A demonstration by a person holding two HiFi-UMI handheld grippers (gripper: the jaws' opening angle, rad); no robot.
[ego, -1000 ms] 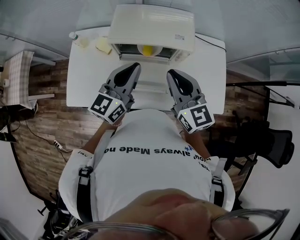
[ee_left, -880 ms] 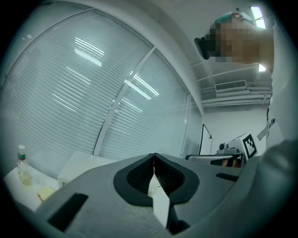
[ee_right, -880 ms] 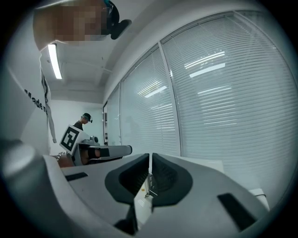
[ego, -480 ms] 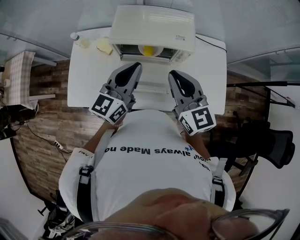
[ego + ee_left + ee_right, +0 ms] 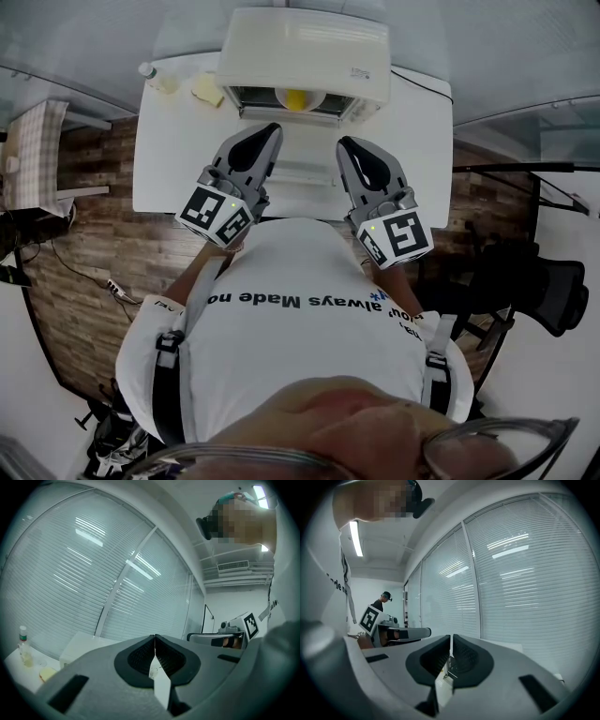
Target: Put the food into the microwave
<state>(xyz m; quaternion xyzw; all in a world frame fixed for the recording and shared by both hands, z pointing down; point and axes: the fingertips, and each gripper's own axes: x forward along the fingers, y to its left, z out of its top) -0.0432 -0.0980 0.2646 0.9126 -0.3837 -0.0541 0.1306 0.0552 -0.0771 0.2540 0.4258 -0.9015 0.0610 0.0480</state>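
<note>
Food (image 5: 296, 99), a yellow lump in a white bowl (image 5: 280, 98), sits inside the open microwave (image 5: 305, 47) at the far edge of the white table (image 5: 178, 159). Left gripper (image 5: 272, 129) and right gripper (image 5: 345, 143) hang side by side above the table, near the person's chest and well apart from the bowl. The left's jaws are pressed together and the right's nearly so, both empty. A bottle (image 5: 150, 75) and a yellow block (image 5: 206, 89) stand left of the microwave.

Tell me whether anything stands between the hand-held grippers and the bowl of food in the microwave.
Nothing visible does. The bowl of yellow food sits in the open front of the microwave. Only white table shows between it and the left hand-held gripper and right hand-held gripper, both shut and empty.
</note>
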